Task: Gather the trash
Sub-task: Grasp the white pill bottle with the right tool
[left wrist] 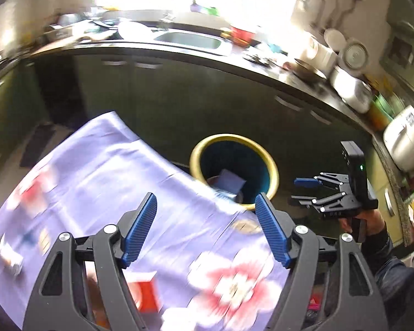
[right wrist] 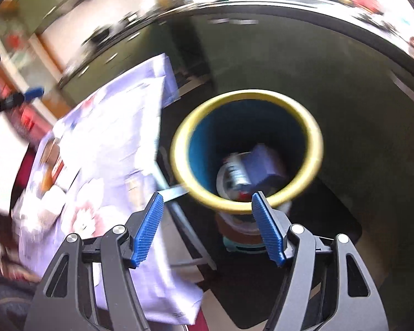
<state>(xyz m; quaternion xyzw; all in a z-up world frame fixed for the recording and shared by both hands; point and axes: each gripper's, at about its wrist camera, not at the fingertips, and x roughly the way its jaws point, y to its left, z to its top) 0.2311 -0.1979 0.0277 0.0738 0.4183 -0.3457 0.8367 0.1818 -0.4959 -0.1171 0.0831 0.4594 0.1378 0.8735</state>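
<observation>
Trash already lies in the bin [right wrist: 247,151]: a purple packet [right wrist: 265,165] and a white printed wrapper [right wrist: 233,175] rest at the bottom of the blue, yellow-rimmed tub, which stands on the floor just beyond the table's far right corner. Your left gripper [left wrist: 205,220] hangs above the floral tablecloth [left wrist: 102,171] with its jaws spread and nothing between the blue pads. Your right gripper [right wrist: 207,220] sits over the near rim of the bin, likewise released and empty; in the left wrist view it [left wrist: 303,190] shows to the right of the bin.

You appear to be between a drop and the next pickup. More litter seems to wait on the cloth: a red-and-white carton [left wrist: 145,295] near the left gripper's base, and small blurred pieces [left wrist: 11,259] toward the left edge, too smeared to name. The next move, by my reading, calls for swinging one gripper back over the table, lining the open pads either side of a piece, and closing only once it sits squarely between them. Both views are blurred, so steady the hand first.
</observation>
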